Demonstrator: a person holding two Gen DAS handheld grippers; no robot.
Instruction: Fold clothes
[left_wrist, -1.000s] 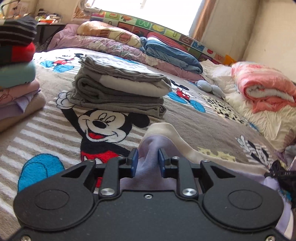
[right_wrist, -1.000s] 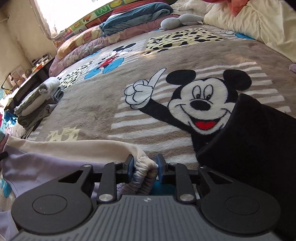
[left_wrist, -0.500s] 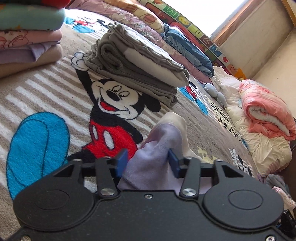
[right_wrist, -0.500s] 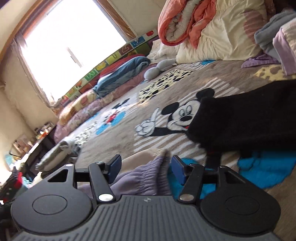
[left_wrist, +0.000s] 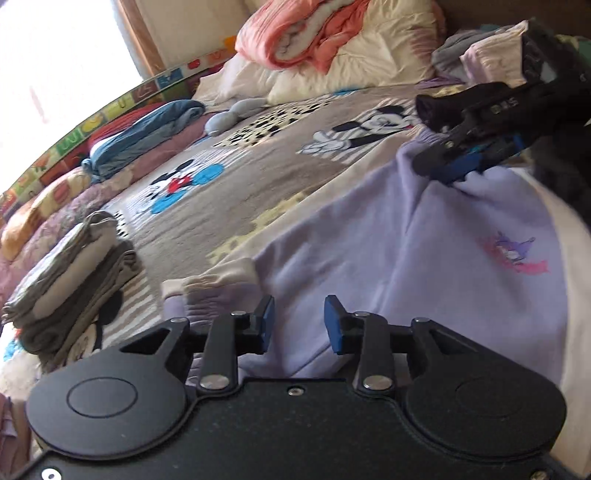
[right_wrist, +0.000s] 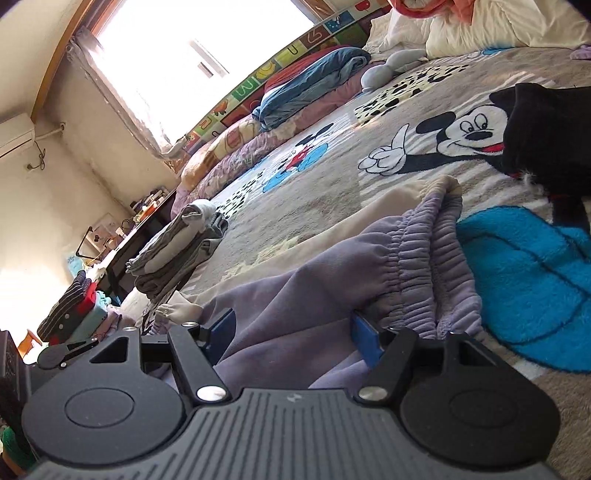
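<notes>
The lilac sweatshirt (left_wrist: 436, 254) lies rumpled on the Mickey blanket (right_wrist: 321, 173), ribbed hem bunched. Left gripper (left_wrist: 298, 325) and right gripper (right_wrist: 293, 332) both hang over it, jaws apart, gripping nothing. A black garment (right_wrist: 546, 133) sits just beside it, a folded grey stack (left_wrist: 70, 280) well apart.

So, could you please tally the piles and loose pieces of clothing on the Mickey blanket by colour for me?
Lavender sweatshirt, spread flat: 1
Black garment, loose: 1
Grey folded stack: 1
Multicoloured folded stack at the bed's edge: 1
Total: 4
</notes>
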